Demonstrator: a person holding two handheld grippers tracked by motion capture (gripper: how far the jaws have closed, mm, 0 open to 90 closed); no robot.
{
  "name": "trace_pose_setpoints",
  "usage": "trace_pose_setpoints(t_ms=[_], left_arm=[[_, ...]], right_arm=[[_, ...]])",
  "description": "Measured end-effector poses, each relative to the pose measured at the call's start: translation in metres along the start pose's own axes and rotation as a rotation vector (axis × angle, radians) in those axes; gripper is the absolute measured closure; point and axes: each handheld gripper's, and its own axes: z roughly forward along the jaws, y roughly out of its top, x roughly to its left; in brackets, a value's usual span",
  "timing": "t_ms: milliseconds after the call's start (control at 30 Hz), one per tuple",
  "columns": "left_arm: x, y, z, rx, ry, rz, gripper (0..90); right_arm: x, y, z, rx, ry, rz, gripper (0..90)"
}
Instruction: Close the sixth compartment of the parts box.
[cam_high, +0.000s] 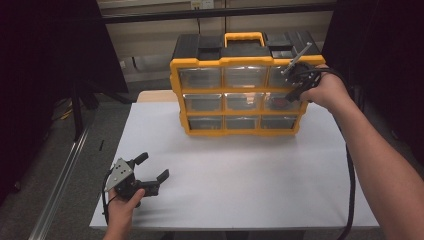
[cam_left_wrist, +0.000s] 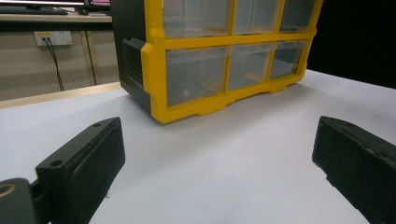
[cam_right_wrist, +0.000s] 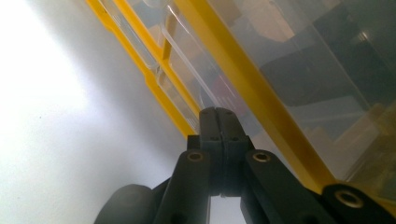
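A yellow and black organizer (cam_high: 240, 114) with clear drawers stands upright at the back of the white table (cam_high: 240, 170). My right gripper (cam_high: 290, 96) reaches its right column and is shut, its tips against the front of the middle right drawer (cam_high: 279, 102). In the right gripper view the jaws of the right gripper (cam_right_wrist: 219, 114) press together beside a yellow bar (cam_right_wrist: 261, 93), and I see nothing between them. My left gripper (cam_high: 154, 166) rests at the table's front left, open and holding nothing. From the left gripper (cam_left_wrist: 215, 158) the organizer (cam_left_wrist: 154, 70) shows farther off.
The right gripper's cable (cam_high: 350, 180) hangs along the forearm past the table's right edge. Dark curtains flank both sides. A metal rail (cam_high: 65, 175) runs on the floor at the left. A wall socket (cam_left_wrist: 52, 37) sits behind the table.
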Motion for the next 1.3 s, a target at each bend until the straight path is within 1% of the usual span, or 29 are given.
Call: trace_pose_setpoints(t_ms=[33,67,100,167,200,267,400,467,500,567,633,667,700,767,800,867,900,933,967,1067,1100,1133,1267,1300], left_arm=[[0.000,0.000,0.000,-0.001,-0.005,0.001,2.7],[0.000,0.000,0.000,0.002,0.000,0.005,2.7],[0.000,0.000,0.000,0.001,-0.003,0.000,2.7],[0.000,0.000,0.000,-0.001,0.002,-0.002,2.7],[0.000,0.000,0.000,-0.003,-0.006,-0.003,2.7],[0.000,0.000,0.000,-0.002,-0.008,-0.003,2.7],[0.000,0.000,-0.001,-0.003,-0.008,-0.005,2.7],[0.001,0.000,-0.001,-0.004,-0.004,0.003,2.8],[0.001,0.000,-0.001,-0.003,0.002,0.006,2.8],[0.000,0.000,-0.001,-0.004,-0.001,-0.001,2.8],[0.000,0.000,-0.001,-0.008,-0.002,-0.005,2.8],[0.000,0.000,-0.001,-0.008,-0.002,-0.006,2.8],[0.000,0.000,-0.001,-0.008,-0.002,-0.006,2.8],[-0.001,0.000,-0.001,-0.012,-0.001,-0.014,2.8],[0.000,0.000,-0.001,-0.008,-0.001,-0.006,2.8],[-0.001,0.000,-0.001,-0.006,-0.002,-0.005,2.8],[0.000,0.000,-0.001,0.002,-0.010,0.010,2.8],[0.000,0.000,-0.001,0.002,-0.020,0.007,2.8],[0.000,0.000,-0.001,0.001,-0.012,0.002,2.8],[-0.001,0.000,-0.001,-0.005,0.001,0.000,2.9],[0.002,0.001,-0.003,0.022,-0.003,0.037,2.9],[-0.001,0.000,-0.002,-0.005,-0.001,-0.001,2.9],[0.000,0.000,-0.001,-0.007,-0.002,-0.004,2.9],[0.000,0.000,-0.001,-0.003,-0.003,-0.002,2.9]], right_arm=[[0.000,0.000,0.000,-0.001,-0.001,-0.002,90.0],[0.000,0.000,0.000,-0.004,-0.002,-0.001,90.0],[0.000,0.000,0.000,-0.002,0.000,-0.002,90.0],[0.000,0.000,0.000,-0.005,-0.003,0.010,90.0],[0.000,0.000,0.000,-0.008,-0.005,0.007,90.0],[0.001,-0.001,0.000,-0.012,0.008,0.013,90.0],[0.001,-0.002,0.000,-0.005,0.002,0.010,90.0],[0.002,-0.002,0.000,-0.004,0.023,0.009,89.3],[0.003,-0.003,0.000,-0.009,0.022,0.015,88.2],[0.003,-0.004,0.000,-0.016,0.038,0.013,85.5],[0.005,-0.005,0.001,-0.013,0.045,0.025,82.3],[0.007,-0.006,0.001,-0.002,0.059,0.028,80.9],[0.008,-0.006,0.001,-0.007,0.073,0.028,79.0],[0.009,-0.007,0.002,-0.006,0.081,0.028,76.9],[0.011,-0.007,0.002,0.000,0.087,0.030,74.5],[0.013,-0.007,0.003,-0.002,0.097,0.021,72.6],[0.014,-0.007,0.003,-0.002,0.109,0.029,70.7],[0.016,-0.007,0.003,-0.003,0.119,0.026,68.6],[0.017,-0.007,0.003,-0.005,0.130,0.032,67.6],[0.020,-0.006,0.004,0.003,0.137,0.025,62.6],[0.021,-0.006,0.004,0.003,0.143,0.026,60.3],[0.021,-0.007,0.005,-0.002,0.149,0.024,57.8],[0.027,-0.010,0.007,0.004,0.167,0.031,49.6],[0.028,-0.011,0.008,0.001,0.171,0.024,47.4]])
